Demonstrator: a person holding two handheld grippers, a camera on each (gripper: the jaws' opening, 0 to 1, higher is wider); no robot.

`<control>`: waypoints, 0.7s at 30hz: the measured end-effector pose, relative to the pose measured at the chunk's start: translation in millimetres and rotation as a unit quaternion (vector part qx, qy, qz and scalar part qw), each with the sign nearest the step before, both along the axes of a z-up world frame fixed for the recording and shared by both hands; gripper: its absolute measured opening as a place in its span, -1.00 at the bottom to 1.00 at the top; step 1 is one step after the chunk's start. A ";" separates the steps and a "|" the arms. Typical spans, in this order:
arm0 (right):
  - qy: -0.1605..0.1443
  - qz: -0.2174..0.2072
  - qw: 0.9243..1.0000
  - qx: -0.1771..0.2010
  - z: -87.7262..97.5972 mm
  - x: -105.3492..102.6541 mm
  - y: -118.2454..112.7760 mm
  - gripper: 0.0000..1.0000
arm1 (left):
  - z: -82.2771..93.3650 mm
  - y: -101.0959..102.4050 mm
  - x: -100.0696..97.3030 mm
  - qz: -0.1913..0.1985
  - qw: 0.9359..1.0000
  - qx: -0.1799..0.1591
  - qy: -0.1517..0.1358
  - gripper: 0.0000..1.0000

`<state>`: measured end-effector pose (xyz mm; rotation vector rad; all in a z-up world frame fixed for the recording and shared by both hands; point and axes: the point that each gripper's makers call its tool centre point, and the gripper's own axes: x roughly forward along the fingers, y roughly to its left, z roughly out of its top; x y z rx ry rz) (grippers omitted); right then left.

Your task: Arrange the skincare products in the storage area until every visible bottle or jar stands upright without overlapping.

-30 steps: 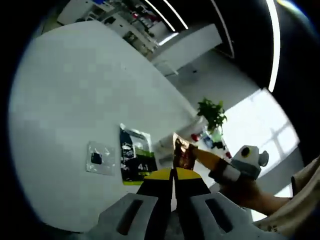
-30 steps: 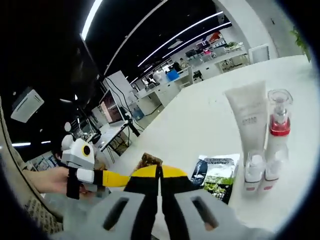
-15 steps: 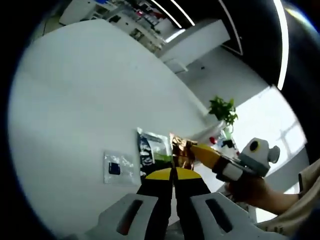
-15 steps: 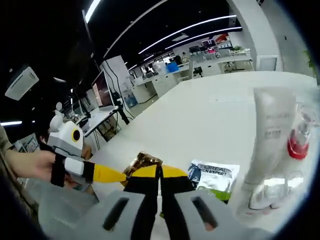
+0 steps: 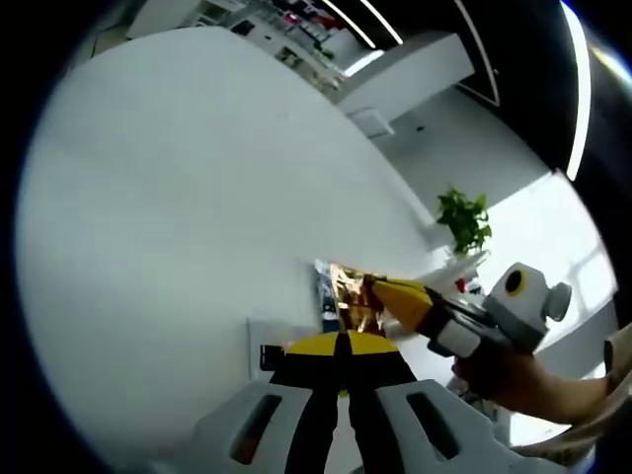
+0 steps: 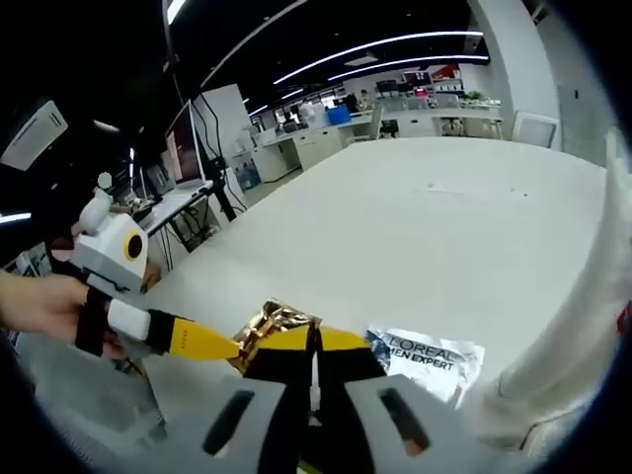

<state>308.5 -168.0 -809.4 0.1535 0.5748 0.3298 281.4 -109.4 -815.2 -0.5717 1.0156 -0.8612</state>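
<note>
Right gripper view: silver sachet (image 6: 427, 355) nearer than before, bottles gone.

A silver sachet (image 6: 427, 354) is lying flat on the white tabletop (image 6: 444, 227) in the right gripper view, and it is showing dark print reading "L'OREAL" above "MEN EXPERT". No other lettering is coming through clearly: the gold foil packet (image 6: 269, 331) is showing no legible words, and the sachets (image 5: 326, 296) in the left gripper view are too small and blurred to read.
</note>
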 end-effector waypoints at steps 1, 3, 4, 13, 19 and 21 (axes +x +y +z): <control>0.002 -0.001 1.000 -0.006 -3.0 2.7 0.4 -0.98 | -3.2 0.2 3.8 0.002 1.000 0.002 0.003 -1.00; 0.003 -0.003 1.000 -0.012 -8.0 7.6 0.8 -0.98 | -7.7 0.4 8.7 0.004 1.000 0.006 0.003 -1.00; 0.004 -0.004 1.000 -0.017 -12.6 10.9 0.8 -0.98 | -11.4 0.6 12.4 0.005 1.000 0.009 0.004 -1.00; 0.019 0.004 0.999 -0.048 -41.6 30.1 2.6 -0.98 | -39.3 3.9 31.1 0.014 0.999 0.027 0.015 -1.00; 0.023 0.016 0.997 -0.072 -56.3 33.5 1.7 -0.98 | -51.4 3.8 35.3 0.012 0.999 0.036 0.020 -1.00; 0.022 0.017 0.997 -0.077 -58.3 34.3 1.0 -0.98 | -54.0 3.1 36.4 0.012 0.999 0.037 0.022 -1.00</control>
